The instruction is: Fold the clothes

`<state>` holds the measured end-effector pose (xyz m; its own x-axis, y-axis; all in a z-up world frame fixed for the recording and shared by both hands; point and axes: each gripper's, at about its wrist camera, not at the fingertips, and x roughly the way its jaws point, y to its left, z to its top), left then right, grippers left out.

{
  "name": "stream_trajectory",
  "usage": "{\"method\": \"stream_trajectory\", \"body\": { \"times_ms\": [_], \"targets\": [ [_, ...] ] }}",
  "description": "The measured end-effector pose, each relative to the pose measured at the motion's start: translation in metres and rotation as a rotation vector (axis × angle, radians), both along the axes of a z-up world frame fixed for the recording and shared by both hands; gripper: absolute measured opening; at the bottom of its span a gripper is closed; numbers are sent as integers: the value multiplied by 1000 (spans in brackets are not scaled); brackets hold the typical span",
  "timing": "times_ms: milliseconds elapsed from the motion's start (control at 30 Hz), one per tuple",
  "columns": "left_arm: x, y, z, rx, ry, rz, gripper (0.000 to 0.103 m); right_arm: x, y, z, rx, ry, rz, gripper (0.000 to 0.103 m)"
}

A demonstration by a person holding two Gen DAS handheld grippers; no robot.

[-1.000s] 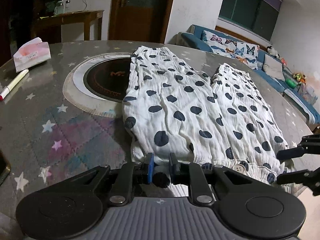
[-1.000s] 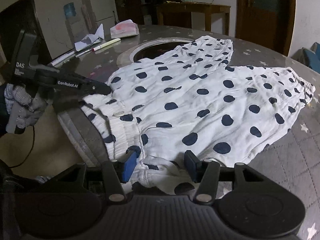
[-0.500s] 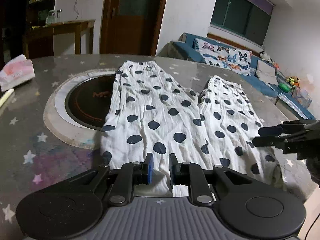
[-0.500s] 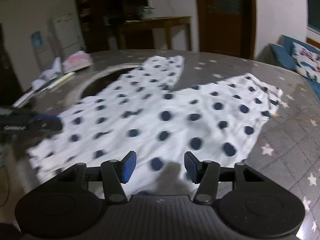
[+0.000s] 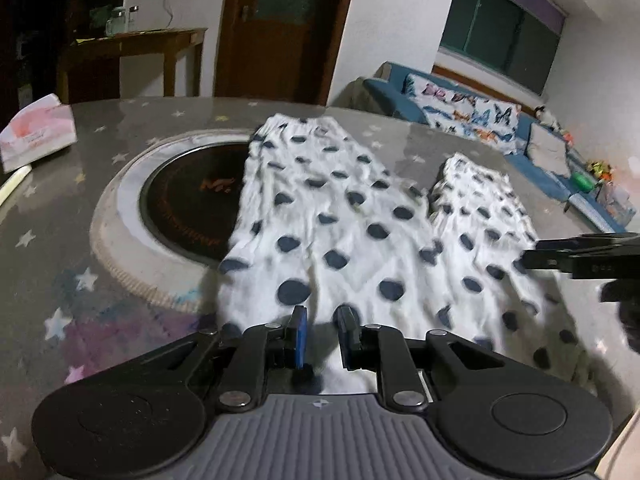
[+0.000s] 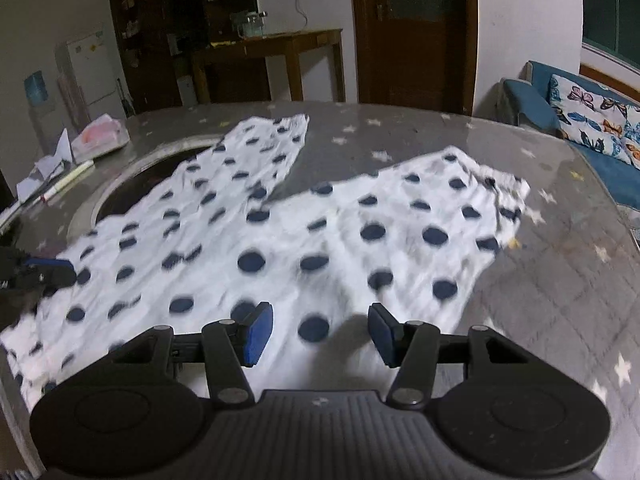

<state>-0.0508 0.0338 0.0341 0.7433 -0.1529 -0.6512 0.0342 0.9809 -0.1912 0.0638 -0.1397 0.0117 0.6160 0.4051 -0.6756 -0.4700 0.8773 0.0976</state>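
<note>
White trousers with dark blue dots (image 5: 360, 240) lie spread flat on the round grey table (image 5: 60, 248), both legs pointing away. They also show in the right wrist view (image 6: 304, 240). My left gripper (image 5: 322, 334) is over the waist end with a narrow gap between its blue pads, and white cloth sits in that gap. My right gripper (image 6: 320, 332) is open and empty, hovering above the right leg near the waist. It shows at the right edge of the left wrist view (image 5: 580, 258).
A round black hotplate (image 5: 192, 208) with a pale ring is set in the table, partly under the left leg. A pink tissue pack (image 5: 38, 132) and a pen (image 6: 68, 180) lie at the table's left. A blue sofa (image 5: 500, 132) stands behind.
Both grippers rose and moved forward over the trousers. My right gripper left the waistband edge and is now above the cloth. The left pads' gap has widened slightly.
</note>
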Motion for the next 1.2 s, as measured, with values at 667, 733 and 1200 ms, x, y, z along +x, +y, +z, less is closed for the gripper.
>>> {"method": "stream_trajectory", "body": {
  "times_ms": [667, 733, 1200],
  "targets": [
    [18, 8, -11, -9, 27, 21, 21, 98, -21, -18, -87, 13, -211, 61],
    [18, 9, -11, -14, 28, 20, 22, 105, -25, -16, -67, 14, -245, 61],
    [22, 9, -11, -22, 21, 2, 28, 185, -9, -23, -100, 6, -302, 61]
  ]
}}
